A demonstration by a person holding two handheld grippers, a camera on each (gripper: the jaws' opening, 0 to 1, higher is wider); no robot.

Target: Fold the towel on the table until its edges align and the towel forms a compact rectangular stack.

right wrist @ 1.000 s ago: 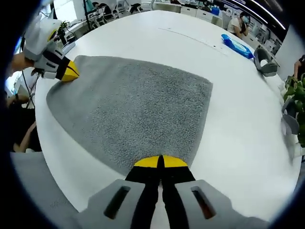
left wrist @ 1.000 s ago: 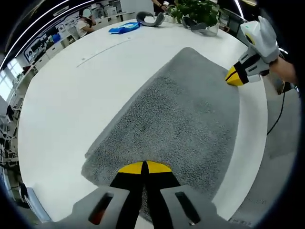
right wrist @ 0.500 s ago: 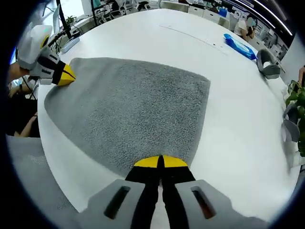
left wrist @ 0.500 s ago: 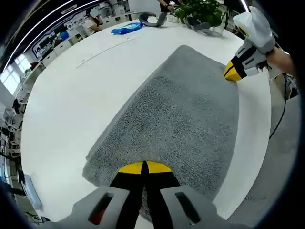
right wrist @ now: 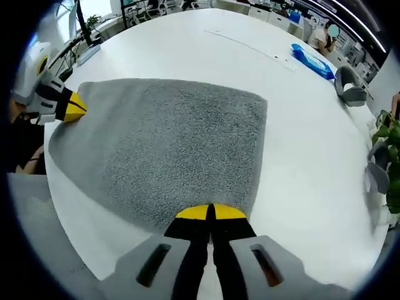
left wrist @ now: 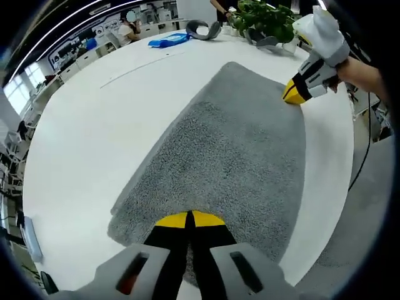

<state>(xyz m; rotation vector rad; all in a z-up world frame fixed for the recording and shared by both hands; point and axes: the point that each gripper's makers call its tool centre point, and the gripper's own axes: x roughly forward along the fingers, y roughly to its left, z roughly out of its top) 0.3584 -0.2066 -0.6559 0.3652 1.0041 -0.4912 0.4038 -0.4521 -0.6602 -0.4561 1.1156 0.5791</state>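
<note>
Towel flat on white table, each near corner pinched in a closed hand-held gripper: left, right.

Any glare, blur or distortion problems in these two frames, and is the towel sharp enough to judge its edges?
Left gripper view: strong fisheye bowing of the table; grey towel sharp, pile texture clear; soft even light, no hard shadows. Right gripper view: same curvature; towel edges crisp, white tabletop bright but not blown out; background desks small and indistinct.
</note>
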